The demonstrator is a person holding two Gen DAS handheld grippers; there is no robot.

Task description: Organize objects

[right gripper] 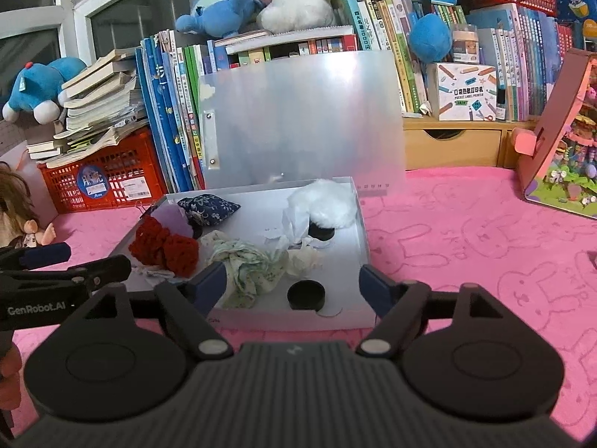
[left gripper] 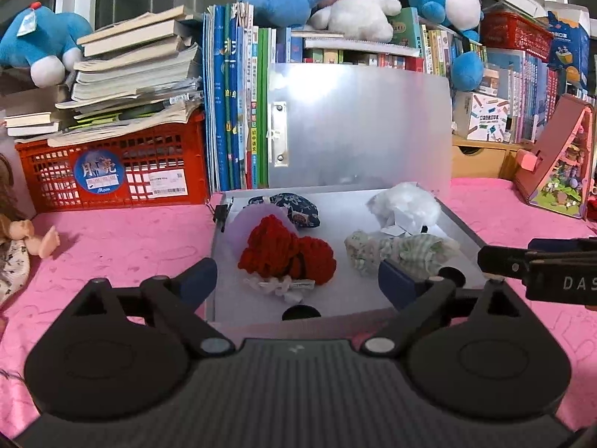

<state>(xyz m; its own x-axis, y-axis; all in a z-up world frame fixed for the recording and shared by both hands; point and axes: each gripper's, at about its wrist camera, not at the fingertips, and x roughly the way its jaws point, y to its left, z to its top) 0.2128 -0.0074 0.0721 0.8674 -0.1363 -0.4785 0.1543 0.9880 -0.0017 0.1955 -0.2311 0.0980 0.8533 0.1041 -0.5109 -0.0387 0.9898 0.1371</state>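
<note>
The right wrist view shows what the left one hides: a black round cap (right gripper: 306, 294) standing whole near the box's front wall, a second black round piece (right gripper: 321, 232) under the white fluff (right gripper: 328, 203), and at the frame's left edge a bit of the person's hand (right gripper: 9, 367). The left view gives only a dark sliver of that cap (left gripper: 301, 313) at the front wall, but shows more of the doll (left gripper: 16, 239) lying on the pink cloth (left gripper: 112, 246) to the left, and the clip (left gripper: 278, 134) on the raised lid (left gripper: 358, 127).

The box (left gripper: 220, 231) is a shallow grey tray, open, its translucent lid standing upright at the back against the books (left gripper: 231, 93). It sits on the pink cloth. Inside lie a red knitted piece (left gripper: 287, 254) at front left, touching a lilac one (left gripper: 250, 220), a dark blue patterned pouch (left gripper: 298, 207) behind them, a green-white crumpled cloth (left gripper: 395, 252) toward the right, and the white fluff with a paper tag in the back right corner.

The left gripper (left gripper: 298, 282) hangs over the box's front left, angled downward, fingers wide apart and clear of the red piece. The right gripper (right gripper: 293, 282) hangs over the front right, angled downward likewise, fingers wide apart, with the crumpled cloth and the cap in the gap but not pressed.
</note>
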